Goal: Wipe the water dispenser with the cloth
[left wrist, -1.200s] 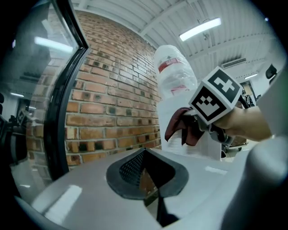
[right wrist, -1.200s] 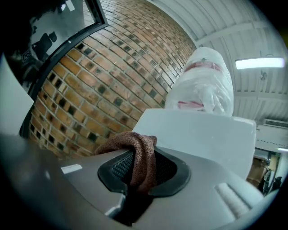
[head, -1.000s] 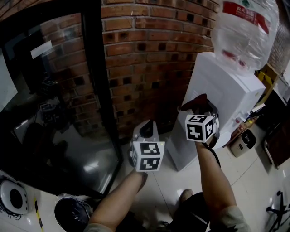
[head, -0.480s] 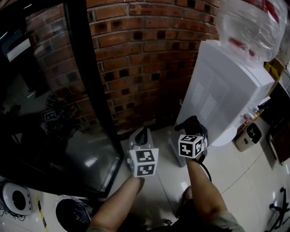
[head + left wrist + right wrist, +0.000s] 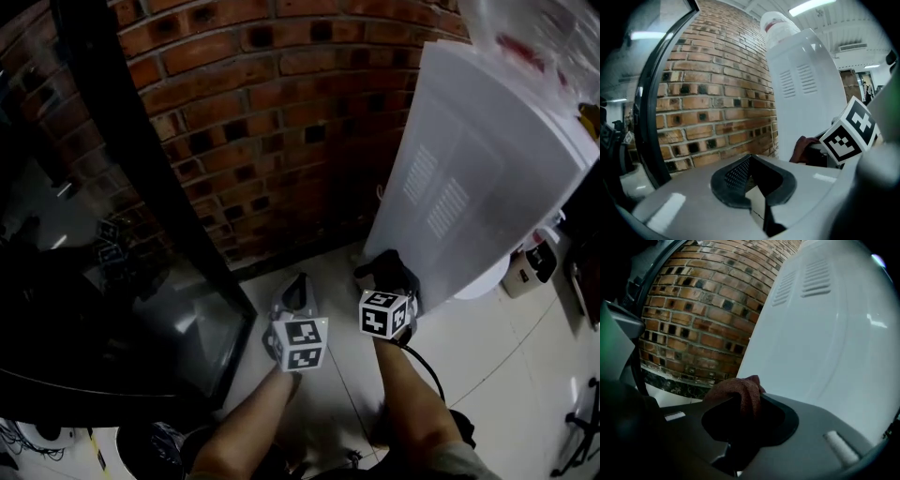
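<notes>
Head view: a white water dispenser [image 5: 487,159] is seen at 2 o'clock, stood on pale glossy floor tiles [image 5: 497,361] against a red brick wall [image 5: 272,122] at 12 o'clock. Two louvred vent blocks [image 5: 436,197] are seen on its side panel. A clear water bottle [image 5: 539,37] with a red label is seated on top, at 1 o'clock, blurred. A black-framed glass panel [image 5: 94,319] is seen at 9 o'clock.

The right gripper [image 5: 384,279] is held at 5 o'clock of frame centre, low at the dispenser's bottom corner. Its jaws are closed partway on a bunched reddish-brown cloth [image 5: 740,392], which is pinched between them and sticks up past the tips. In the right gripper view the cloth is placed at 7 o'clock of the white panel, right by its lower left edge. Actual contact with the panel cannot be confirmed. A black cable [image 5: 427,361] is seen trailing from this gripper along the bare forearm [image 5: 412,412].

The left gripper [image 5: 298,286] is held at 6 o'clock, just beside the right one and at its 8 o'clock, over the tiles and apart from the dispenser. In the left gripper view the pads [image 5: 736,176] are seen brought together at the tips, with nothing gripped. Brick wall is seen ahead at 11 o'clock, the dispenser at 1 o'clock, and the right gripper's marker cube [image 5: 848,136] and cloth at 3 o'clock.
</notes>
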The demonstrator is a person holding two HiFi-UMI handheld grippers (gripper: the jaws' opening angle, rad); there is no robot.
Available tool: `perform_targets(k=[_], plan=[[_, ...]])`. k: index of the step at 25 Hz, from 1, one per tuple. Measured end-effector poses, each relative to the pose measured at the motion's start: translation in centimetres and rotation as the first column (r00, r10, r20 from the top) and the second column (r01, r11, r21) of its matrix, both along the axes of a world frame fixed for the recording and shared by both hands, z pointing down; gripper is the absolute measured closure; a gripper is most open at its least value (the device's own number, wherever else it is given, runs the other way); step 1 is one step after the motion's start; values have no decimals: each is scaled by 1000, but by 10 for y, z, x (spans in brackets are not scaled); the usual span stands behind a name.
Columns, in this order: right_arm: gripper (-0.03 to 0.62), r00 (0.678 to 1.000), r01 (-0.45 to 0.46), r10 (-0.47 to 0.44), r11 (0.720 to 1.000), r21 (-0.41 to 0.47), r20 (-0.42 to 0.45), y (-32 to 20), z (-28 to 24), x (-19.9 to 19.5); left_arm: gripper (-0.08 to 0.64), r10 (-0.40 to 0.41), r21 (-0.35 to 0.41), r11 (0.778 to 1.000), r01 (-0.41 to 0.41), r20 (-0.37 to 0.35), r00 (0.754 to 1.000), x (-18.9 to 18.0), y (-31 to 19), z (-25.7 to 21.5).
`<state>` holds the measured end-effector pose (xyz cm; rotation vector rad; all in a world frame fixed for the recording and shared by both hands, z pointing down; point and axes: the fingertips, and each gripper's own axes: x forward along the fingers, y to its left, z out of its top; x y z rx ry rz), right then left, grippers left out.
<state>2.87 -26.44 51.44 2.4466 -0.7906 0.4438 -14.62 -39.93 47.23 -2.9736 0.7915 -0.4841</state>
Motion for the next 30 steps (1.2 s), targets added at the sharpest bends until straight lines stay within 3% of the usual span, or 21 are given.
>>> perform_targets(k=[10,19,24,30], plan=[[503,995,32,-18,988,-150,95,1,118,1,560,18,-49,999,-13,103,994,14,3,80],[505,984,69,-23,965,-255,177,14,183,-9,560,31,-66,998,-22,137,990,12,12,100],[505,983,87,-47,970,-226,179,10,157,-6,560,19,-71,997,-10,125,992,17,7,90],[503,986,156,-151,984,-83,69,8,53,-25,560,21,-46,999,-18,60,998,14,17,33]])
